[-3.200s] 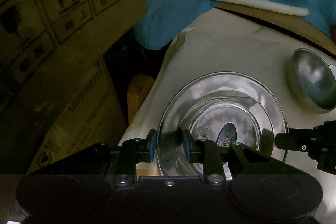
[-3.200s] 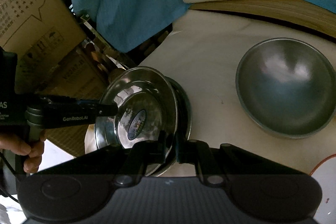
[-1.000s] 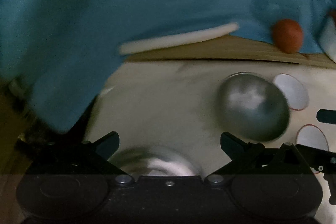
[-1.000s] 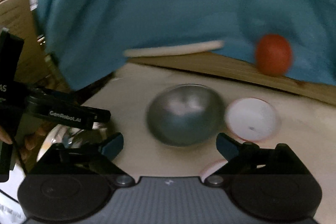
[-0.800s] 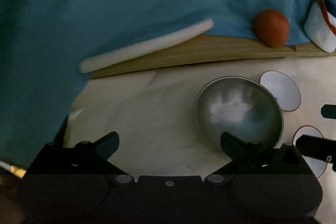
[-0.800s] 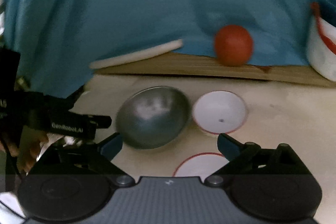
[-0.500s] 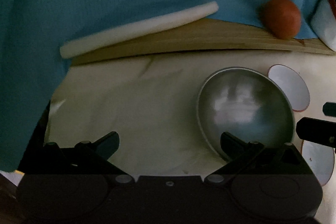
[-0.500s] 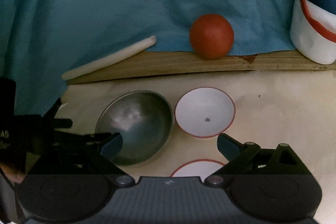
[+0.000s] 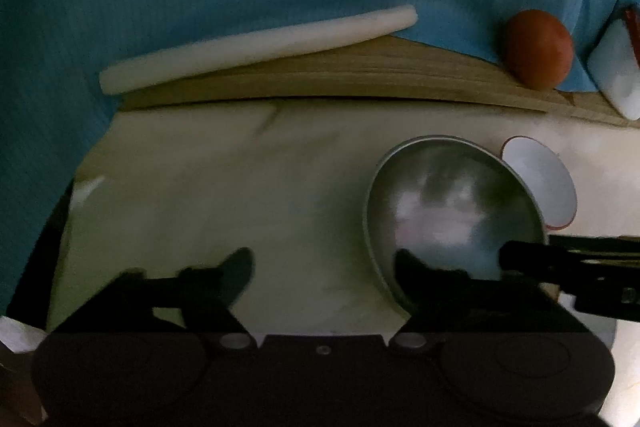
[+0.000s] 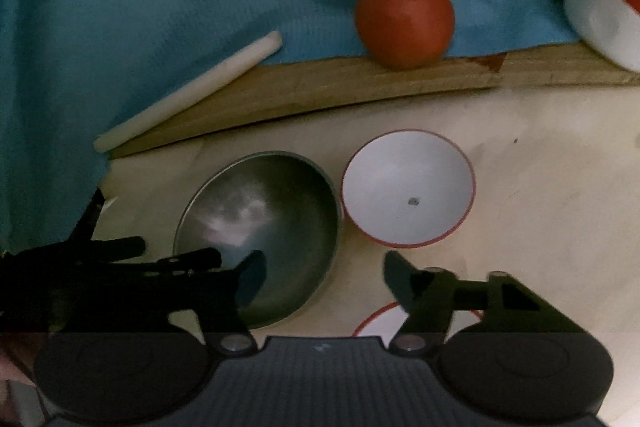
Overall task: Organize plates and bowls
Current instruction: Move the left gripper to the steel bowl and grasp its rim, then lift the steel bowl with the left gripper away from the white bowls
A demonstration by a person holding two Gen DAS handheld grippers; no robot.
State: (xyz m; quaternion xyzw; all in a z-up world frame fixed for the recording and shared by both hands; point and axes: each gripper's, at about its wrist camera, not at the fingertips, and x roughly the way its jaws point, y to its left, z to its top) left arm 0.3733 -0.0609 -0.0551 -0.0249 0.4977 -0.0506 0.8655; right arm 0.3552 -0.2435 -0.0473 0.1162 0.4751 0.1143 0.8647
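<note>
Your left claw (image 9: 324,263) no longer clamps the rim of the steel plate stack seen 3.2 s ago; its jaws now stand apart, the right finger over the near rim of the steel bowl (image 9: 452,219). Your right claw (image 10: 322,269) has likewise let go of the plates and stands parted, its left finger over the steel bowl (image 10: 260,235). Both views have swung off the cardboard boxes and plates toward 3 o'clock. Newly in view: white red-rimmed bowl (image 10: 408,191) touching the steel bowl at its 3 o'clock, a second red-rimmed dish (image 10: 384,321) at 6 o'clock, and an orange ball (image 10: 404,19) at 12 o'clock.
</note>
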